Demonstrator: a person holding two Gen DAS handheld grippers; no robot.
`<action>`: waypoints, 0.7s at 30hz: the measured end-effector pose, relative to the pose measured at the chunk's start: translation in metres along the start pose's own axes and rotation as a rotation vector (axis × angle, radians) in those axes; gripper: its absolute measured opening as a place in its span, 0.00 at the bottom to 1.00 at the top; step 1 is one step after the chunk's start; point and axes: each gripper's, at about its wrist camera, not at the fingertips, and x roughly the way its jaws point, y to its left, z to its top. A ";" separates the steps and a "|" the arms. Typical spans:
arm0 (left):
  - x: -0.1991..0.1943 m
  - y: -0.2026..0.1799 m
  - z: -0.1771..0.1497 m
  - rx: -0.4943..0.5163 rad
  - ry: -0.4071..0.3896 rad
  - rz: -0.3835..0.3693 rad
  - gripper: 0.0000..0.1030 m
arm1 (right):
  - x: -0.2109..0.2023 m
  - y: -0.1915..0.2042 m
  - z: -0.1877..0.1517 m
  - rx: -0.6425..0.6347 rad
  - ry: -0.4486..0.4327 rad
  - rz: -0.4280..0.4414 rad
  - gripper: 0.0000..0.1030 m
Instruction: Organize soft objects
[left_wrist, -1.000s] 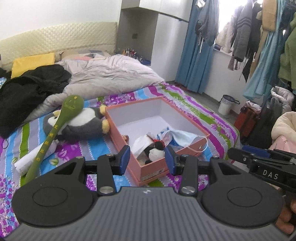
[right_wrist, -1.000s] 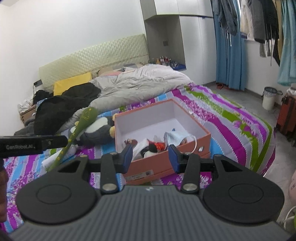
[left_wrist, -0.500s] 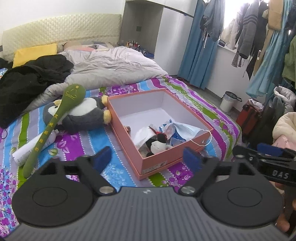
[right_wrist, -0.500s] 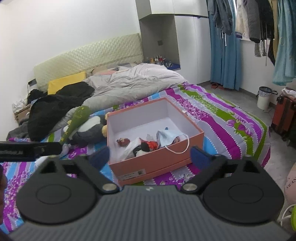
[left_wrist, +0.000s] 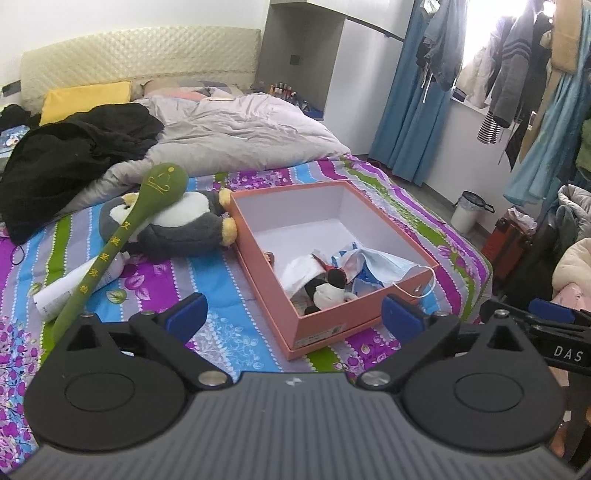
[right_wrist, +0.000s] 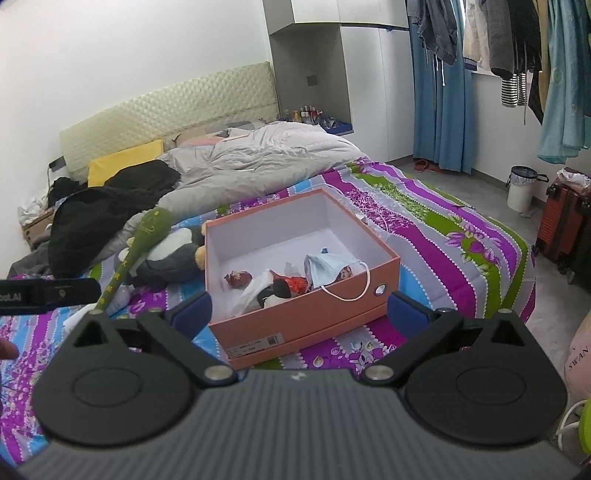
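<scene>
An open orange box (left_wrist: 325, 326) (right_wrist: 332, 308) lies on the striped bedsheet. Inside it are a blue face mask (left_wrist: 388, 262) (right_wrist: 328, 267), a small black-and-white plush (left_wrist: 328, 291) (right_wrist: 277, 291) and other small soft items. Against the box's left side lies a grey penguin plush (left_wrist: 177, 229) (right_wrist: 173, 258). A long green spoon-shaped plush (left_wrist: 122, 236) (right_wrist: 147, 229) rests across it. My left gripper (left_wrist: 293, 315) and right gripper (right_wrist: 299, 314) hover before the box's near wall. Their jaws are opening wide, with nothing between them.
A white tube (left_wrist: 74, 284) lies under the green plush's handle. Black clothes (left_wrist: 74, 162), a grey duvet (left_wrist: 240, 136) and a yellow pillow (left_wrist: 85, 99) cover the bed's far end. Hanging clothes, a white bin (right_wrist: 522, 188) and a red suitcase (right_wrist: 561, 221) stand at right.
Both grippers' jaws have spread from fairly narrow to wide. The objects on the bed and in the box have stayed put.
</scene>
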 end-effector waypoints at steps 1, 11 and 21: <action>0.000 0.001 0.000 0.000 0.000 0.005 0.99 | 0.000 0.000 0.000 -0.003 0.000 -0.002 1.00; -0.002 0.001 0.000 -0.014 0.007 0.000 0.99 | -0.001 0.003 0.000 -0.015 -0.005 0.004 1.00; 0.000 -0.002 -0.004 -0.007 0.026 -0.005 0.99 | -0.001 0.003 0.001 -0.013 -0.005 0.002 1.00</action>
